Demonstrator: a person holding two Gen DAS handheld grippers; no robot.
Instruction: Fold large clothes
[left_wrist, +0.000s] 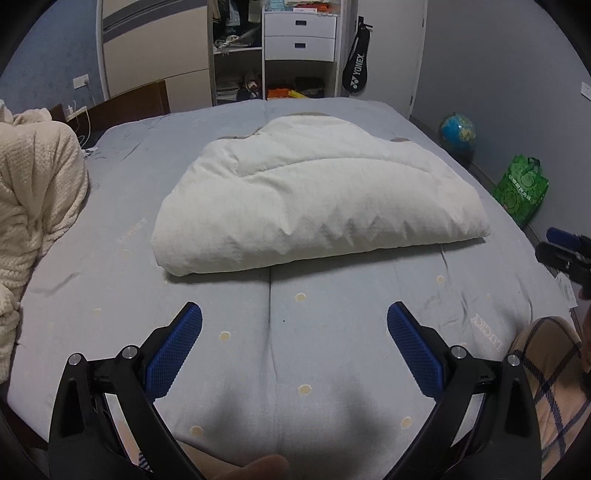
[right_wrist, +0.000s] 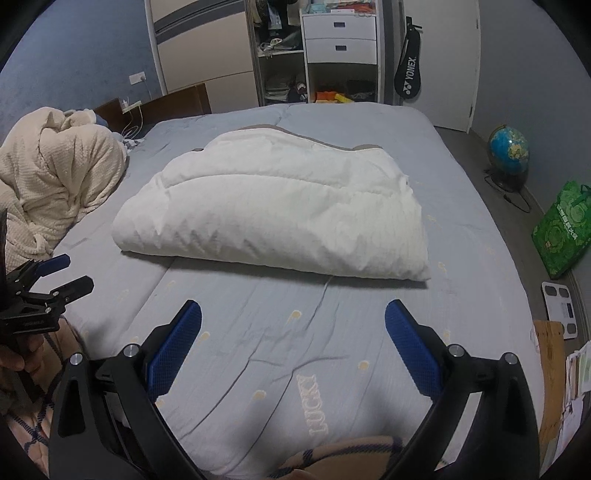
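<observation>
The puffy white padded garment (left_wrist: 314, 195) is seen folded on the grey-blue bed (left_wrist: 332, 350); little seems left. Jaws of left gripper (left_wrist: 294, 317) and right gripper (right_wrist: 293, 315) are held apart, empty.

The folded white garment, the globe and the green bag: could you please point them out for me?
folded white garment (left_wrist: 317, 199), left wrist view, middle of its top.
globe (right_wrist: 509, 147), right wrist view, on the sphere.
green bag (right_wrist: 557, 232), right wrist view, its front face.

Before me a bed (right_wrist: 461, 177) in grey-blue bedding fills the room, with blue-grey walls (right_wrist: 74, 62), an open wardrobe (right_wrist: 280, 51) with white drawers (right_wrist: 340, 38) behind, and a globe (right_wrist: 508, 153) on the grey floor (right_wrist: 476, 147).
</observation>
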